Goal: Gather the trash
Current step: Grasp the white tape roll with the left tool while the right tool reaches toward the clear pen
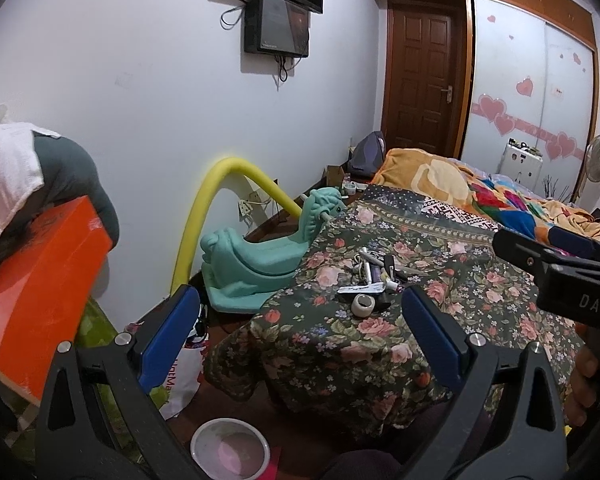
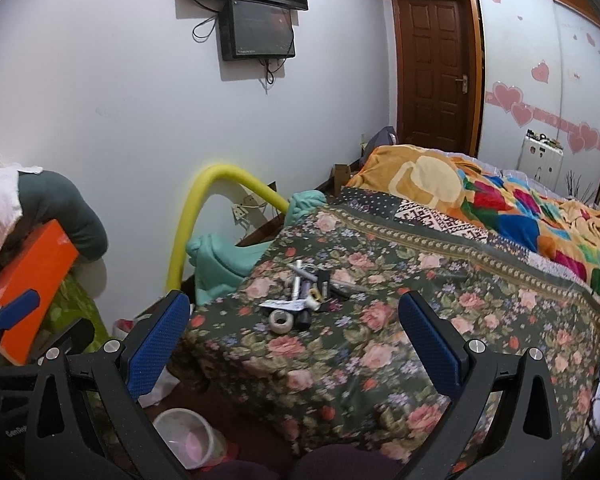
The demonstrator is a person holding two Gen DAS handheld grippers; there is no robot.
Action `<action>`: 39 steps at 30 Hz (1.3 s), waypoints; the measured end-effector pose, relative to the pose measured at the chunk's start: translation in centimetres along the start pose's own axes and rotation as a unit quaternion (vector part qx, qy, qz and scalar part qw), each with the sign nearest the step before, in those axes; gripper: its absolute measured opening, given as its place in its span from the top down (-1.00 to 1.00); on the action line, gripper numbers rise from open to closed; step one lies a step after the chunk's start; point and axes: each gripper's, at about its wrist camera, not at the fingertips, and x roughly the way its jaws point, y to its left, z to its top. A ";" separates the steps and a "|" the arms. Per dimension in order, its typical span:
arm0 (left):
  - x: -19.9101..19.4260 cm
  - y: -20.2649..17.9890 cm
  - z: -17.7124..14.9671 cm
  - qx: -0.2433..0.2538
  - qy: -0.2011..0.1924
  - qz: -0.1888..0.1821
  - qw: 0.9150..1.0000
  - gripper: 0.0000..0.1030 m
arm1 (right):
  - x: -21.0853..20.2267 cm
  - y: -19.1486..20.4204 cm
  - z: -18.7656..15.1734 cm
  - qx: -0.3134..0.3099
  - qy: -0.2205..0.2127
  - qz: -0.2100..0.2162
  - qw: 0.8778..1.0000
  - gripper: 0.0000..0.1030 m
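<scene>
While both tools (image 1: 300, 336) (image 2: 296, 336) gape empty, jumbled trash (image 1: 370, 276) litters the floral cloth (image 1: 480, 292).

Both views are taken from above the bed's foot, faced toward the door (image 1: 420, 76). The floral bedspread (image 1: 380, 320), the litter pile (image 2: 304, 296) and the white bin (image 2: 188, 436) are shared; the pile is seen from near.

White wall (image 1: 120, 80) with two mounted screens (image 1: 278, 24), brown door (image 1: 420, 80), floral-covered bed (image 2: 380, 320).
</scene>
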 end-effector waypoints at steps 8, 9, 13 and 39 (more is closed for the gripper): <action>5.9 -3.2 1.2 -0.018 0.035 -0.015 0.999 -0.86 | 4.4 -4.0 0.2 -0.037 0.031 -0.007 0.999 -1.00; 6.7 -3.7 1.2 -0.019 0.040 -0.015 0.999 -0.81 | 5.2 -4.8 0.1 -0.041 0.038 -0.006 0.998 -1.00; 10.6 -5.2 1.3 -0.026 0.069 -0.020 0.997 -0.72 | 8.5 -7.6 -0.4 -0.049 0.067 -0.003 0.997 -0.99; 28.5 -8.4 -5.3 -0.043 0.241 -0.029 0.969 -0.23 | 31.0 -10.6 -2.7 -0.148 0.239 0.144 0.949 0.08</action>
